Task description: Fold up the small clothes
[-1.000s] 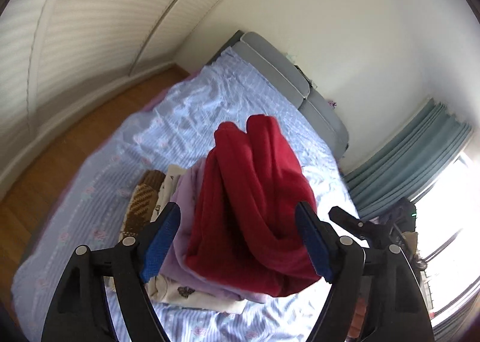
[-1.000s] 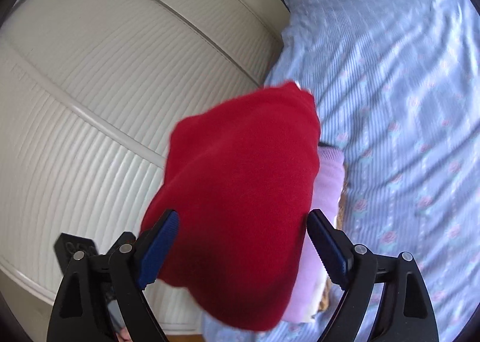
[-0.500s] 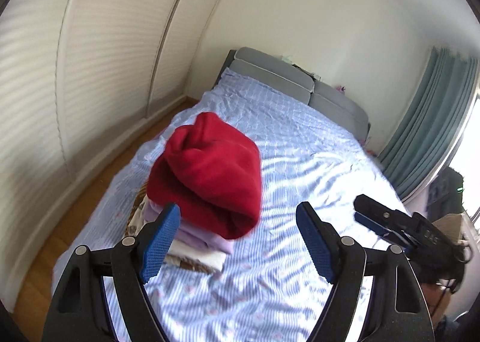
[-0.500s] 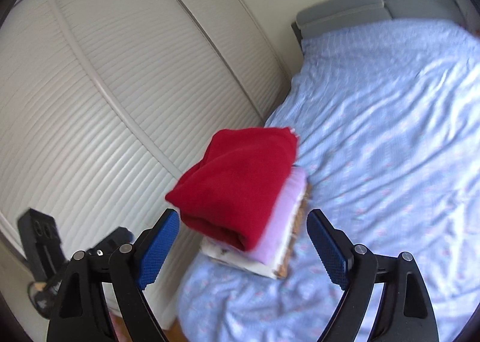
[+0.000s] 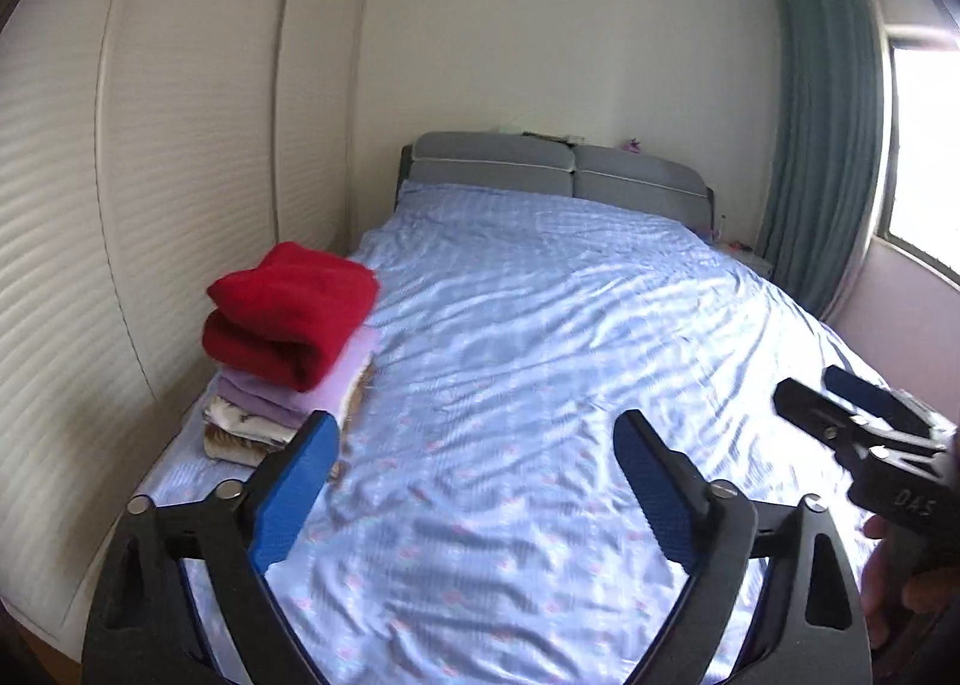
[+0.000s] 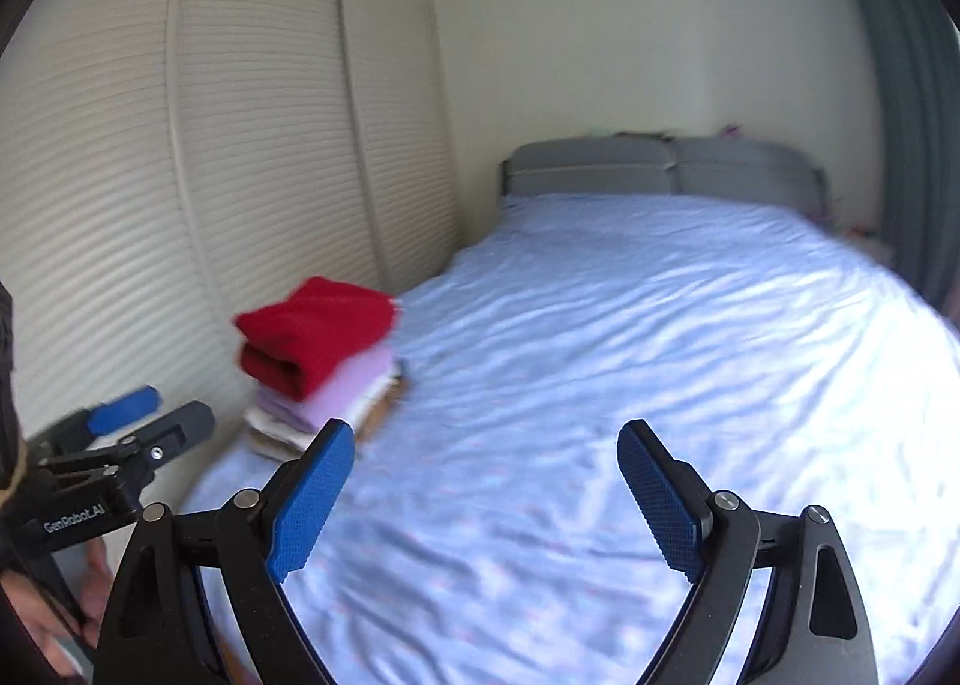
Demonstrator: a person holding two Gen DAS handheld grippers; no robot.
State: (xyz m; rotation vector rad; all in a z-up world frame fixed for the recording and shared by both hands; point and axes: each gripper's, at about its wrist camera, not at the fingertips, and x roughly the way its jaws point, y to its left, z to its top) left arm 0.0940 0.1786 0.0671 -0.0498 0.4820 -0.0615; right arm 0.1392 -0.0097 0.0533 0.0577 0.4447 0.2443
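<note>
Mostly, a wide bed (image 5: 540,361) under a pale blue sheet is filling both views, with a grey headboard (image 5: 558,168) against the far wall, slatted wardrobe doors (image 6: 240,144) running along its left side and a green curtain (image 5: 822,144) hanging by a bright window at the right. A stack of folded clothes (image 5: 282,379) is sitting near the bed's left edge, a red garment (image 5: 288,313) lying on top, a lilac piece beneath it and paler and brown ones lower down. Both tongs are hanging wide apart with nothing between their blue pads: the left tongs (image 5: 471,481) are hovering just right of the stack, the right tongs (image 6: 480,481) further right, well apart from it. Each pair is also showing at the other view's edge, partly cut off. Motion blur is softening the right view, so the lower garments are hard to make out.
</note>
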